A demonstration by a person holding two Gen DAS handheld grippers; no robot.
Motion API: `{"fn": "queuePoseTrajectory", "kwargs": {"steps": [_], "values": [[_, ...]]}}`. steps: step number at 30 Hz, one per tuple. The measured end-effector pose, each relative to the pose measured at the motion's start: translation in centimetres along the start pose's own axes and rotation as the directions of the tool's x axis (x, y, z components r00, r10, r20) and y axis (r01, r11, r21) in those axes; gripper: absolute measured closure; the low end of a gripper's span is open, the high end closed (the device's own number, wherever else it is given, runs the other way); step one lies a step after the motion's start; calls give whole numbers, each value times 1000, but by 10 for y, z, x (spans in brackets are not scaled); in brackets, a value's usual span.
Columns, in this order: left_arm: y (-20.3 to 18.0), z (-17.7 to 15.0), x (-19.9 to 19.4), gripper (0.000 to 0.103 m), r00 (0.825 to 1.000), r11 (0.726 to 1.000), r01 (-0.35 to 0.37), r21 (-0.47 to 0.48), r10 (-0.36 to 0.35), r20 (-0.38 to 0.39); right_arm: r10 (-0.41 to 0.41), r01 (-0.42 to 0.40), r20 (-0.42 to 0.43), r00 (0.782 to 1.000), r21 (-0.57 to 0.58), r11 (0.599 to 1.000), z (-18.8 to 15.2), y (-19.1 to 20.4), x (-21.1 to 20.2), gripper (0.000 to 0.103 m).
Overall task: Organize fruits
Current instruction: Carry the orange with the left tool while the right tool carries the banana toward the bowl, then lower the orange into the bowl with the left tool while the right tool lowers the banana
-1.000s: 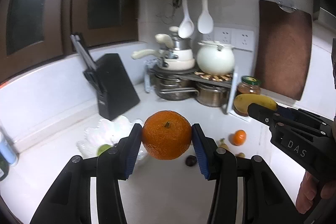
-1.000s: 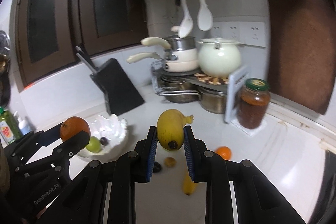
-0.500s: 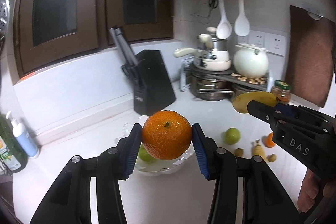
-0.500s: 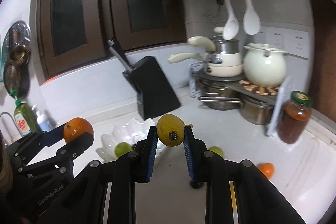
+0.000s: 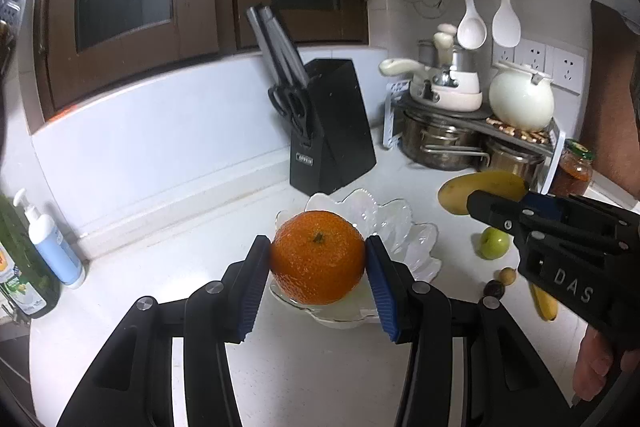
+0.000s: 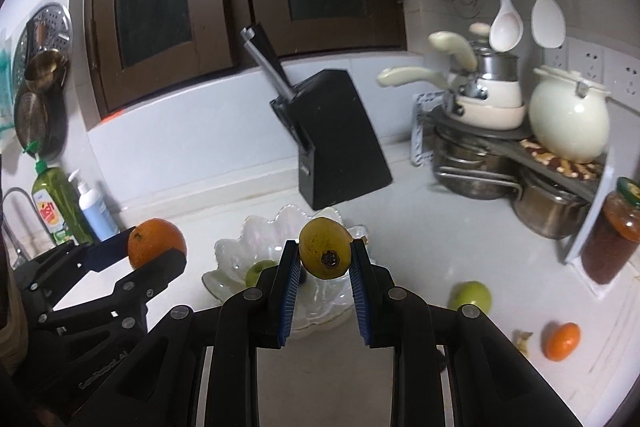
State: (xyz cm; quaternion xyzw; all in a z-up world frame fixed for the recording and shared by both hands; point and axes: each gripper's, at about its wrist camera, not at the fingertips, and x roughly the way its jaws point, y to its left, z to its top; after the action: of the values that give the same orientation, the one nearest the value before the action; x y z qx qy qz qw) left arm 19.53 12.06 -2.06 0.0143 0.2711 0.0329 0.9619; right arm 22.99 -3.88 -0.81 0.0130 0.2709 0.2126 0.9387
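Gripping an orange [image 5: 318, 263] mid-frame, the left gripper [image 5: 318, 269] hangs over the glass bowl [image 5: 400, 223]; the right gripper [image 6: 325, 261] pinches a yellow mango [image 6: 325, 254] above the same bowl, lower centre.

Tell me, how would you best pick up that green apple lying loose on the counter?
Take the green apple across its round middle, coming down from above. It sits alone on the counter, clear of the small orange, so open jaws could drop either side of it. Both are full now, though.
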Motion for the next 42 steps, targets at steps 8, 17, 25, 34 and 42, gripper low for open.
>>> {"fn": "queuePoseTrajectory", "kwargs": {"steps": [8,17,25,34,42], "values": [[9,-6,34,55,997,1000,25,1,-25,-68,18,-21,-80,997,-33,999,-7,5,40,77],[5,-18,68,55,987,998,59,8,-57,-151,19,-33,-150,989,-92,995,-16,7,69,77],[2,-25,84,55,978,997,74,12,-70,-196,43,-62,-208,977,-85,994,-24,1,88,77],[-1,-29,95,55,967,995,99,13,-93,-237,48,-68,-249,967,-73,995,-31,-4,101,77],[-3,-30,99,55,962,995,104,10,-98,-253,55,-75,-246,968,-72,995,-28,-5,104,77]]}}
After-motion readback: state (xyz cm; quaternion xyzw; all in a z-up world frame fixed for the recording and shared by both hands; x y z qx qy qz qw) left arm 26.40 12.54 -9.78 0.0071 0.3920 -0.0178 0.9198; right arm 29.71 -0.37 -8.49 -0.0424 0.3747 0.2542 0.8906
